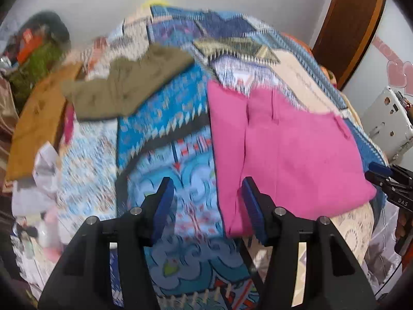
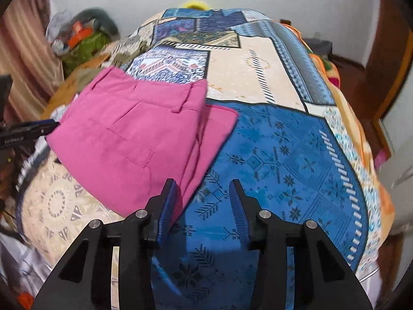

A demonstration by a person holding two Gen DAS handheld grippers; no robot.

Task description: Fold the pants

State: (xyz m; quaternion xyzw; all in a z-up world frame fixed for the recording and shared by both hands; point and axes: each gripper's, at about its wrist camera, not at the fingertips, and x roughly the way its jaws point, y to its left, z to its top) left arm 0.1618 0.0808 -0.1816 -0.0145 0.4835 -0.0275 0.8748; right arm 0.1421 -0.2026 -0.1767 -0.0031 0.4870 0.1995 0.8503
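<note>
Pink pants (image 1: pixel 291 149) lie folded in layers on a patterned blue bedspread (image 1: pixel 165 118). In the right wrist view the pink pants (image 2: pixel 129 139) show the waistband and a back pocket on top. My left gripper (image 1: pixel 207 206) is open and empty, hovering just left of the pants' near corner. My right gripper (image 2: pixel 204 206) is open and empty, above the bedspread (image 2: pixel 284 160) at the pants' near right edge. The right gripper also shows at the right edge of the left wrist view (image 1: pixel 387 178), and the left gripper at the left edge of the right wrist view (image 2: pixel 28 129).
Olive green pants (image 1: pixel 129 87) and a mustard garment (image 1: pixel 38 118) lie at the bed's far left. Clutter (image 1: pixel 36 51) is piled in the left corner. A white machine (image 1: pixel 387 118) stands right of the bed. An orange blanket (image 2: pixel 333 72) lies along the bed's right side.
</note>
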